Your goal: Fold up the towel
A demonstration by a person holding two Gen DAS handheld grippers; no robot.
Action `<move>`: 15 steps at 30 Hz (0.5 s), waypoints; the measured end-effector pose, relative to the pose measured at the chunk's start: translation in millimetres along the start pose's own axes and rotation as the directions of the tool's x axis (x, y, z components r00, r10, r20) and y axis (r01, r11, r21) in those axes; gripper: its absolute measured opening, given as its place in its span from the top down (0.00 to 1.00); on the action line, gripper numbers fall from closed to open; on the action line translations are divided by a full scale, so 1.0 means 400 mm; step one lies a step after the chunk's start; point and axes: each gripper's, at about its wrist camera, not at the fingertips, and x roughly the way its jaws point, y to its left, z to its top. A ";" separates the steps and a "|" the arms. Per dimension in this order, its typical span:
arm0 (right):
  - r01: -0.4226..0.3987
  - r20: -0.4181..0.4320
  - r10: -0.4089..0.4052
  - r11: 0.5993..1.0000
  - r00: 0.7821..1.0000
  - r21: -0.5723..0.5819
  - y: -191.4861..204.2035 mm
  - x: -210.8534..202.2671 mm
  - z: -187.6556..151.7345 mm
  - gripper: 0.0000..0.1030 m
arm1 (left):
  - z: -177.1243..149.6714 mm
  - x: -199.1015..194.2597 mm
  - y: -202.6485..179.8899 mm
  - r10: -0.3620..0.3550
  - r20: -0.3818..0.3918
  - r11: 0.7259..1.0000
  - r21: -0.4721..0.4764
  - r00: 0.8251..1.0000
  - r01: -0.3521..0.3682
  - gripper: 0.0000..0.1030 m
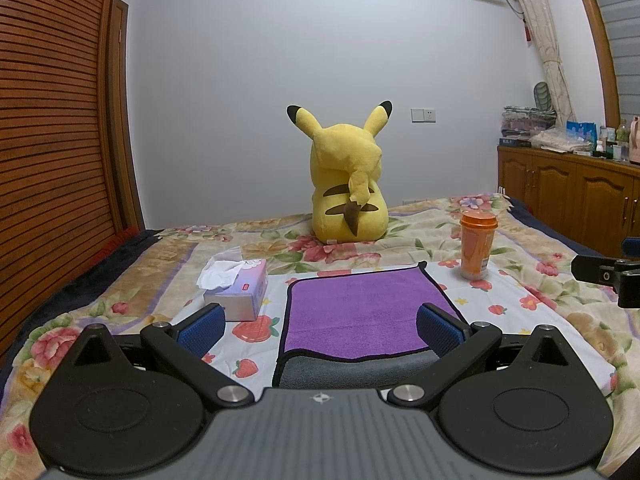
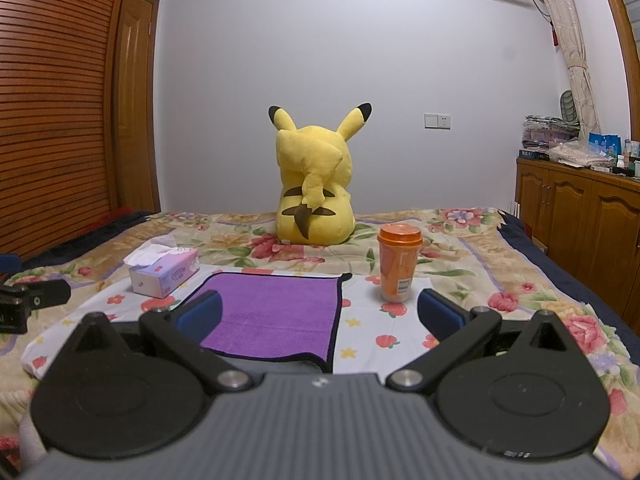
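A bed (image 1: 440,236) covered in a floral blanket fills the lower part of both views, with a white strawberry-print cloth (image 1: 496,304) laid over its near part. At the far side sits a yellow Pikachu plush (image 1: 348,184), its back and tail turned this way.

The towel (image 1: 360,312) lies flat on the strawberry cloth, between a tissue box (image 1: 240,288) on its left and an orange lidded cup (image 1: 476,246) standing upright past its far right corner. It is purple with a dark bound edge; its near edge is turned over, showing a grey underside in the left wrist view. A small loop sticks out at its far right corner. Its sides run roughly away from the cameras; which side is longer cannot be told.

The left gripper (image 1: 320,326) hovers above the towel's near edge, its blue-padded fingers spread wide and holding nothing. The right gripper (image 2: 320,314) is likewise spread wide and empty, over the towel's right edge.
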 end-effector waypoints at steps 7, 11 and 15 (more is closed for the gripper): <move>0.000 0.000 0.000 1.000 1.000 0.001 0.000 0.000 0.000 0.00 | 0.000 0.000 -0.001 0.000 0.000 1.000 0.001 1.000 0.000 0.00; 0.000 0.000 0.000 1.000 1.000 0.001 0.000 -0.001 0.000 0.00 | 0.000 -0.001 0.003 0.000 0.000 1.000 0.002 1.000 0.000 0.00; 0.001 0.000 -0.001 1.000 1.000 0.000 0.000 -0.001 0.000 0.00 | 0.000 -0.001 0.001 0.001 0.000 1.000 0.002 1.000 -0.001 0.00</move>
